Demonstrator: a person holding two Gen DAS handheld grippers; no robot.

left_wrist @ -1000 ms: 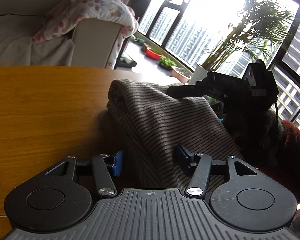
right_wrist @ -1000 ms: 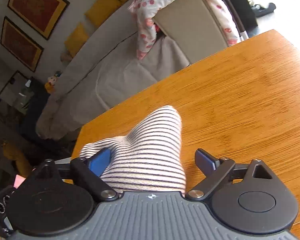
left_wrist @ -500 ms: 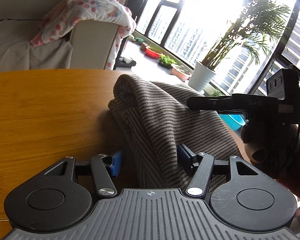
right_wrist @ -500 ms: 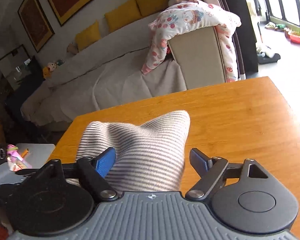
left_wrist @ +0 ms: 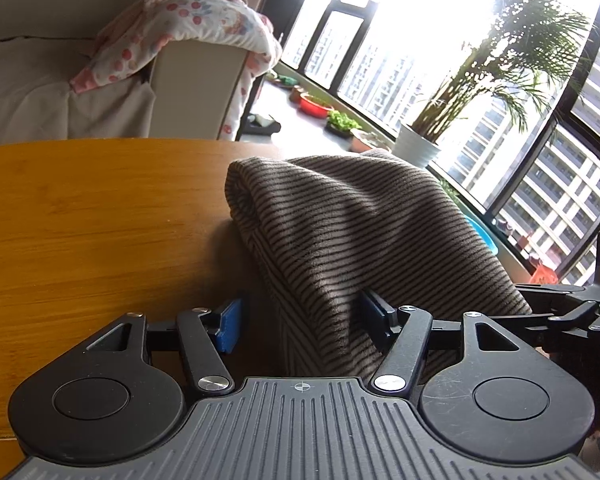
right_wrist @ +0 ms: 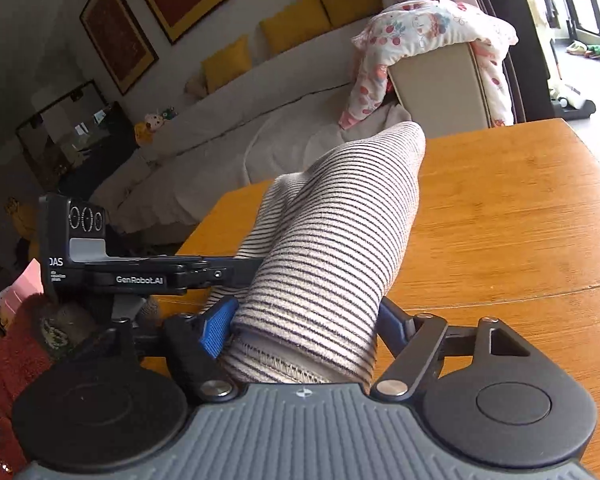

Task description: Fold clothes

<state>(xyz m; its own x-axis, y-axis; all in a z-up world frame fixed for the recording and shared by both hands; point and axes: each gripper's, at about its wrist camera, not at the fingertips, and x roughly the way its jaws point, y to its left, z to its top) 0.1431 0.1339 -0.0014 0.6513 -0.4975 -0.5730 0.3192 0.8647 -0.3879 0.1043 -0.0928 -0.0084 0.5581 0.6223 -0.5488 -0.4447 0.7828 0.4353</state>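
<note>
A striped knit garment (left_wrist: 360,232) lies bunched on the wooden table (left_wrist: 80,220), its far end humped up. My left gripper (left_wrist: 300,318) straddles its near part with jaws opening: the right pad touches the cloth and the left pad (left_wrist: 230,324) stands clear of it. In the right wrist view the same garment (right_wrist: 340,232) rises as a thick roll from my right gripper (right_wrist: 304,320), whose jaws are closing, with both pads against the roll. The left gripper's body (right_wrist: 140,272) reaches into the cloth from the left. The right gripper shows at the left wrist view's right edge (left_wrist: 572,312).
A pale sofa with a floral blanket (right_wrist: 428,36) stands beyond the table's far edge (right_wrist: 500,128). A potted palm (left_wrist: 480,92) and tall windows are off the table's right side. A person's red fleece sleeve (right_wrist: 4,360) is at the lower left.
The right gripper has swung across and rolled, lifting the striped roll higher; in the left wrist view it dropped from upper right to the right edge. The left jaws have widened slightly.
</note>
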